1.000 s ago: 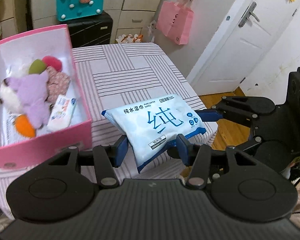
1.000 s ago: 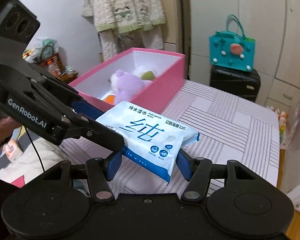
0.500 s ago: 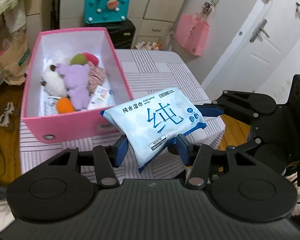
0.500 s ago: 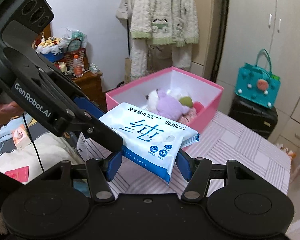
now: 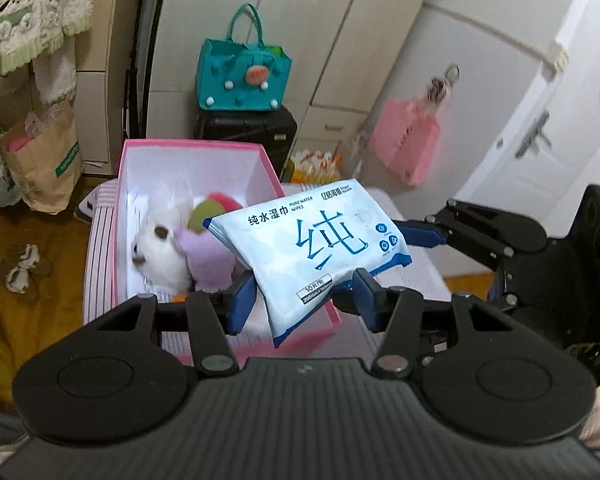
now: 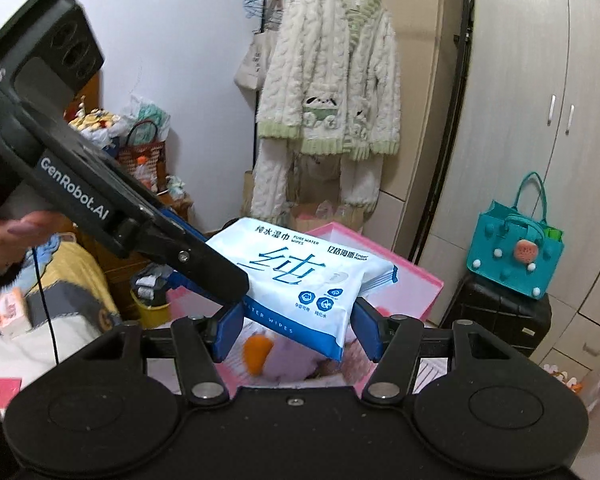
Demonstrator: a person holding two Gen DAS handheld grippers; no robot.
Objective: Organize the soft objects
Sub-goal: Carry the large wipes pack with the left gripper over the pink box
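Note:
A light blue pack of wet wipes (image 5: pixel 312 240) hangs in the air, gripped from two sides. My left gripper (image 5: pixel 303 296) is shut on its near end. My right gripper (image 6: pixel 297 320) is shut on the adjoining edge (image 6: pixel 300 272). The pack hovers over the right part of the pink box (image 5: pixel 196 146), which sits on the striped table. Inside the box lie a white plush (image 5: pixel 156 256), a purple plush (image 5: pixel 208 256) and an orange toy (image 6: pixel 258 354). A hand (image 6: pixel 4 236) holds the left gripper's black body (image 6: pixel 80 200).
A teal bag (image 5: pixel 244 76) sits on a black suitcase (image 5: pixel 244 132) behind the table. A pink bag (image 5: pixel 406 144) hangs by the white door at the right. A paper bag (image 5: pixel 44 156) and slippers lie on the floor at the left. A knitted cardigan (image 6: pixel 328 80) hangs on a rack.
Both grippers have carried the pack up and across from the striped table top to above the pink box. The grip on the pack is unchanged.

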